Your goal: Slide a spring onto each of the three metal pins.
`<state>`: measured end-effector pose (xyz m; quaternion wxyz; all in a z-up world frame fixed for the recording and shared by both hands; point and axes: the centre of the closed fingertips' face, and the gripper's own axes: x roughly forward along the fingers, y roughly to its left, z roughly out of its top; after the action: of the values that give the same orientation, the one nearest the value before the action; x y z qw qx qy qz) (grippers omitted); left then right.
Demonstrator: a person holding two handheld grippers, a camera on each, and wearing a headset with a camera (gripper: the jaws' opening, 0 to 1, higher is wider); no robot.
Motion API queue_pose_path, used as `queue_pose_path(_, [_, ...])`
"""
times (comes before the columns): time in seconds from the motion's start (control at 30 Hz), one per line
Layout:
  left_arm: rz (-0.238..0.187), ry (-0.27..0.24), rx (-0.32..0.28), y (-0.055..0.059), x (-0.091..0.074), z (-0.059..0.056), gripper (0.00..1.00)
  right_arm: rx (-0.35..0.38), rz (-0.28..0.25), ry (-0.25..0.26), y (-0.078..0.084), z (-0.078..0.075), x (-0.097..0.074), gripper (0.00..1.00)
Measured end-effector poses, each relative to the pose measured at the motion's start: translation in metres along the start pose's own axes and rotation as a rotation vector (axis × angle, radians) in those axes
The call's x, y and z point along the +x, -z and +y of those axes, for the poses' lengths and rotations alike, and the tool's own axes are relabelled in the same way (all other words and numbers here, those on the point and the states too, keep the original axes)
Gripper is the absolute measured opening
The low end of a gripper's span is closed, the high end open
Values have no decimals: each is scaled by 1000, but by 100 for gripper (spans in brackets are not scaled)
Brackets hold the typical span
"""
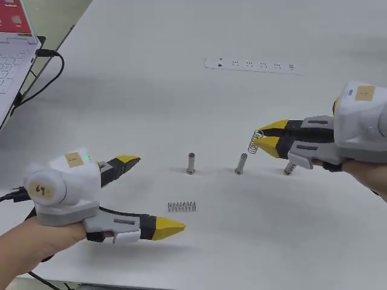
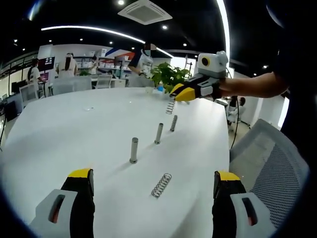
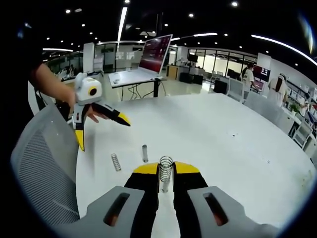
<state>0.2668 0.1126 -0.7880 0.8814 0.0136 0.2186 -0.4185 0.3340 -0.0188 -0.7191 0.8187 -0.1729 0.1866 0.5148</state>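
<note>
Steel spring [image 1: 254,142] between tight right tongs [image 1: 263,138]

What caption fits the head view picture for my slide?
Right tongs hold a spring beside the metal pins; open left tongs hover near a loose spring.

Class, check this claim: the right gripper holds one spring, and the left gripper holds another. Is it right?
Not quite. The left gripper is open; the other spring lies loose on the table, as the left gripper view shows. The right gripper does hold a spring.
</note>
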Motion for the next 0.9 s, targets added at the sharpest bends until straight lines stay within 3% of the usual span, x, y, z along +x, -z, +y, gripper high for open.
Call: queue_pose_path(0.9, [-4, -6, -12, 1, -4, 0, 98, 17, 18, 9, 9, -3, 12, 7])
